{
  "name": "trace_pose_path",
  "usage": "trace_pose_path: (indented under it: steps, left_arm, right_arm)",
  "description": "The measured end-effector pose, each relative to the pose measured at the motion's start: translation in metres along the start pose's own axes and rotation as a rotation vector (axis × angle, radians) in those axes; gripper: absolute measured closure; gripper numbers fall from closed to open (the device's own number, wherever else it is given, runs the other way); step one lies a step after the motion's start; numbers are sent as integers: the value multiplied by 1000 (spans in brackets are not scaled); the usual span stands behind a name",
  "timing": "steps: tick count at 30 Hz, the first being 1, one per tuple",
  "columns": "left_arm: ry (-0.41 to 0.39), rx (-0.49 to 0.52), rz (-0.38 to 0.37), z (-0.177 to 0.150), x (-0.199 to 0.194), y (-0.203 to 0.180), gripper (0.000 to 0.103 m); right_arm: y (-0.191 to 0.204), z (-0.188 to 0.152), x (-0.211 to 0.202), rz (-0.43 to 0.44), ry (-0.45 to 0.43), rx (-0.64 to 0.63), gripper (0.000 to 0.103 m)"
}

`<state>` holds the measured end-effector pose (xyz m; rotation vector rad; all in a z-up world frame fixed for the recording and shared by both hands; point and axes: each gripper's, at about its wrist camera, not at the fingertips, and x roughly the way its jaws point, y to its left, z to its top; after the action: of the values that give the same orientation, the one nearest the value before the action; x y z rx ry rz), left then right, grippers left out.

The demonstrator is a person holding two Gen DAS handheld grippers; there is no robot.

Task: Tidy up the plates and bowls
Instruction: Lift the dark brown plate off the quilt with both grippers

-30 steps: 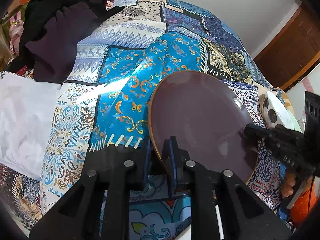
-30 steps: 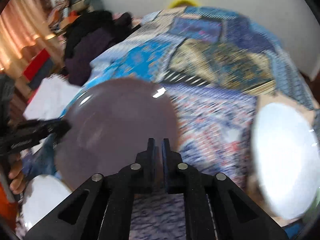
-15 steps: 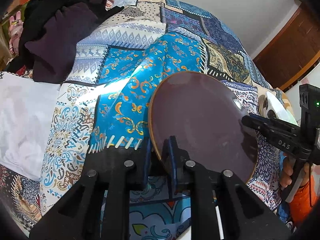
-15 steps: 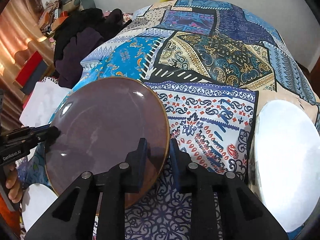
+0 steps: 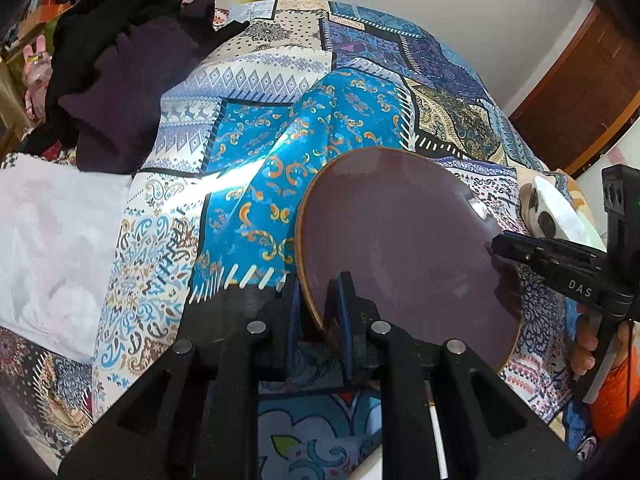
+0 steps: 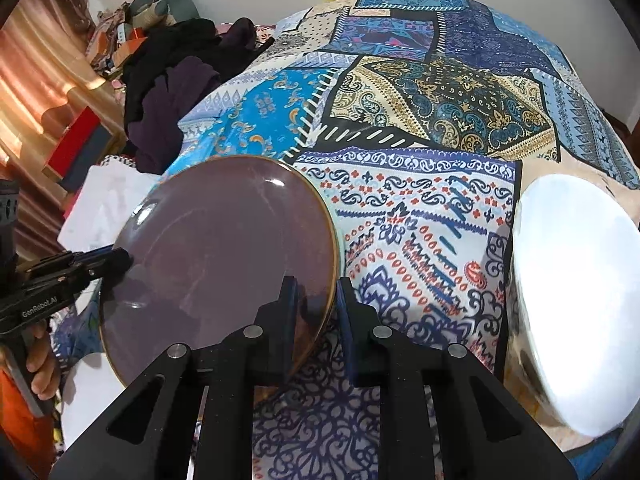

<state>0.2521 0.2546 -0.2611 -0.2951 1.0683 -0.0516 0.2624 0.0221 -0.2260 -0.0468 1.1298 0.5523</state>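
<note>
1. Left gripper: jaws clenched on the near rim of the purple plate. 1 finger lies over the plate face and 1 under the rim. This grip and the hand's position are unchanged over the last second.

2. Right gripper: jaws closed on the opposite rim of the same plate, with the rim edge between the 2 fingers. A second ago these jaws hung over the plate face with nothing visible between them. They have since shifted outward to straddle the rim.

3. Meaning for the task: the plate now has 2 grips, 1 at each side. Judged from this, it is ready to be carried as 1 load, and the carry has not begun.

4. Plate position: in the left wrist view it extends from the jaws toward 2 o'clock. The right gripper's tip meets its rim at 3 o'clock. In the right wrist view it extends toward 10 o'clock, with the left gripper on its rim at 9 o'clock. The plate is tilted and appears clear of the patchwork bed.

5. Surroundings: a white bowl sits on the bed at 3 o'clock of the right jaws, apart from the plate. Dark clothing lies at 10 o'clock, well apart.
</note>
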Motion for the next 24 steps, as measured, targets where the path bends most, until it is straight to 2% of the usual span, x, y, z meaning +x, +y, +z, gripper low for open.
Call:
trace_pose_path:
  steps: [12, 17, 24]
  left_arm:
    - [-14, -41, -5, -18, -18, 10, 86]
    - [-6, -36, -4, -14, -14, 12, 85]
    - [8, -53, -22, -7, -5, 19, 79]
  right_arm:
    - [17, -8, -1, 18, 14, -46, 84]
    - [18, 0, 10, 41, 32, -36, 82]
    - [20, 9, 25, 77, 70, -17, 77]
